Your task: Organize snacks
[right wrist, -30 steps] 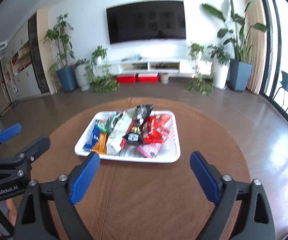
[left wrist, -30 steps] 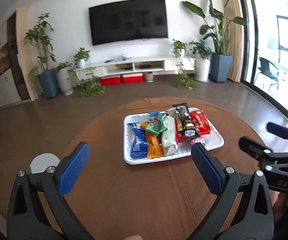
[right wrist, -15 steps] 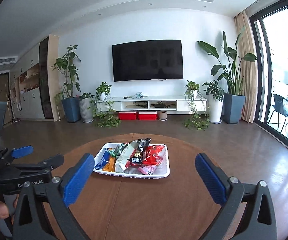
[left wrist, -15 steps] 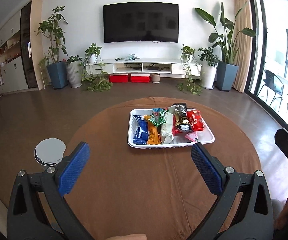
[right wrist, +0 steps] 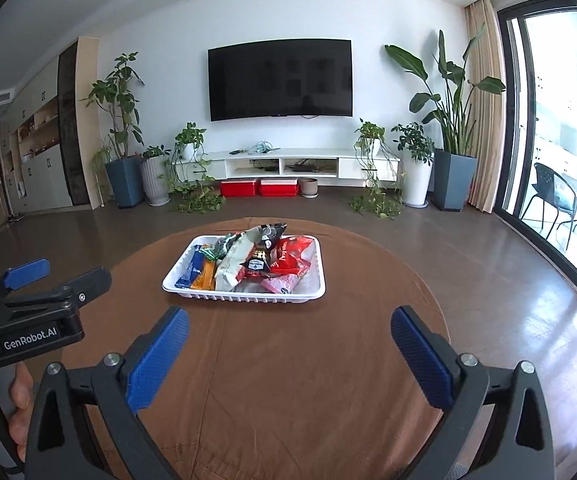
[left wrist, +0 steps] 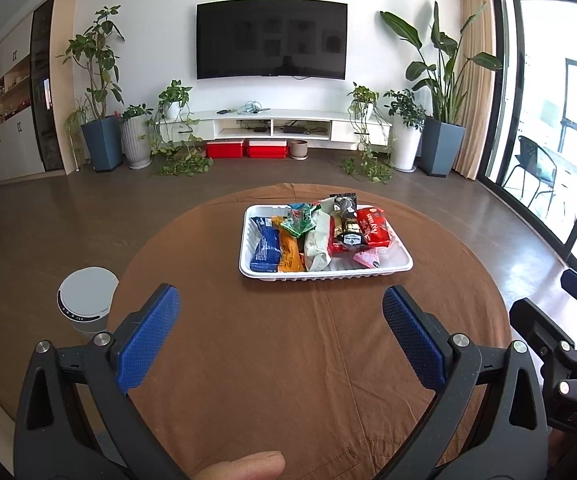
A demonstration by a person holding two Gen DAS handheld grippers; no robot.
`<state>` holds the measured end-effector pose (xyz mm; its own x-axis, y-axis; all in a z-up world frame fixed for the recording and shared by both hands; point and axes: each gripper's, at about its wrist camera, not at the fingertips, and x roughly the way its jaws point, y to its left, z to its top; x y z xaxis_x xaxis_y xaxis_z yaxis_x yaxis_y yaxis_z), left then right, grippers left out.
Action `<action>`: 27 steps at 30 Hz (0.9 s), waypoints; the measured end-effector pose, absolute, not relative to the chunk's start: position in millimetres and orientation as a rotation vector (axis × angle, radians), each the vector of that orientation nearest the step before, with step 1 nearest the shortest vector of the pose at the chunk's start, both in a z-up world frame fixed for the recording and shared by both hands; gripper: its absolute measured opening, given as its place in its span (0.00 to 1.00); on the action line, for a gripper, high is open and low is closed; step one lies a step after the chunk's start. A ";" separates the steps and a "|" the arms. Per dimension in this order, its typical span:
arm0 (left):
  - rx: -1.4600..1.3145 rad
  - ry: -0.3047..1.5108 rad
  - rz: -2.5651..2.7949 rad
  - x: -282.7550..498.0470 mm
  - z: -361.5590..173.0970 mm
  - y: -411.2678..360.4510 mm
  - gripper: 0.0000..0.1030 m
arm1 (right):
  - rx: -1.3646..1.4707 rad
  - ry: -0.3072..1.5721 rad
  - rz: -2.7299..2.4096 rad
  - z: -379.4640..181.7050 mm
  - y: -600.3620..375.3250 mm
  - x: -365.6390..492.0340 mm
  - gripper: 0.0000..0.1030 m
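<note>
A white tray sits on the far half of a round brown table. It holds several snack packs: a blue one, an orange one, a green one, a pale one, a black one, a red one and a pink one. The tray also shows in the right wrist view. My left gripper is open and empty, short of the tray. My right gripper is open and empty, also short of it.
A white round bin stands on the floor left of the table. Each gripper shows in the other's view, the right one and the left one. A TV, plants and a low white shelf line the far wall.
Both cameras tilted up from the table and drew back a little, so the tray looks farther off. Both grippers stayed open and empty.
</note>
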<state>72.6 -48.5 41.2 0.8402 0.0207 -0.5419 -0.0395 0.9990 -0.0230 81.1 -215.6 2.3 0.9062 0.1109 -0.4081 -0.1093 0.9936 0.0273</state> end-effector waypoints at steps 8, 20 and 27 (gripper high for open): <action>-0.057 0.616 0.015 85.0 25.6 -46.1 1.00 | 0.002 0.457 0.104 -6.1 -214.0 88.5 1.00; -0.064 0.645 0.018 99.7 10.1 -43.4 1.00 | -0.014 0.488 0.105 -12.0 -210.6 92.1 1.00; -0.061 0.646 0.018 100.3 9.3 -43.5 1.00 | -0.015 0.487 0.105 -11.3 -210.9 92.1 1.00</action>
